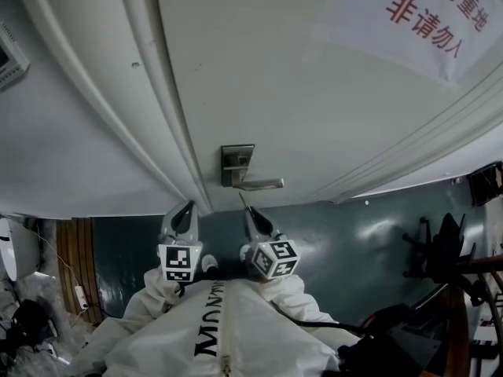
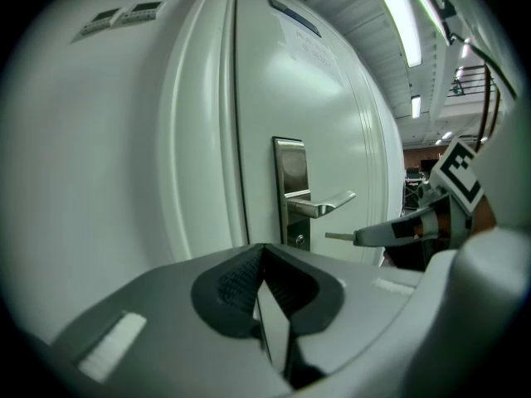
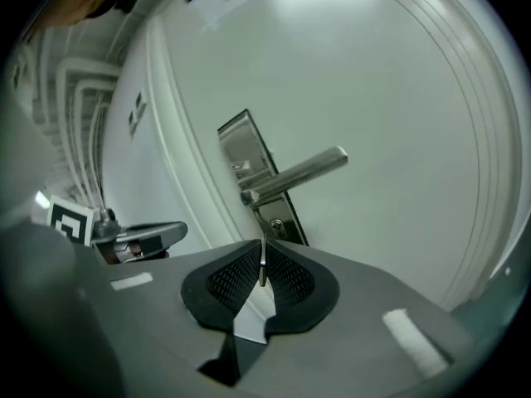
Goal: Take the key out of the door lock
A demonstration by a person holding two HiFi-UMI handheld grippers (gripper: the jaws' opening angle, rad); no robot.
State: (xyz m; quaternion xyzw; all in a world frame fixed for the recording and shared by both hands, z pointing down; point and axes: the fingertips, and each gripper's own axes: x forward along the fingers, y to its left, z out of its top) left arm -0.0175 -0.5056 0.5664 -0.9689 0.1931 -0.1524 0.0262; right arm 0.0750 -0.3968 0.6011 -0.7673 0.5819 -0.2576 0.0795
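Observation:
A white door carries a steel lock plate (image 1: 236,166) with a lever handle (image 1: 261,184). Its keyhole (image 3: 276,225) sits below the handle and is empty. My right gripper (image 1: 250,213) is shut on the key (image 3: 263,259), whose blade (image 2: 338,237) sticks out of the tips toward the lock, a short way off it. To the left of it my left gripper (image 1: 183,214) is shut with nothing in it, a little back from the door frame. From the left gripper view the plate (image 2: 291,185) stands straight ahead and the right gripper (image 2: 390,232) comes in from the right.
A paper sign (image 1: 420,14) with red characters is stuck high on the door. The moulded door frame (image 1: 149,116) runs left of the lock. A black metal stand (image 1: 440,250) is on the dark floor at right, and cables and clutter (image 1: 31,320) lie at lower left.

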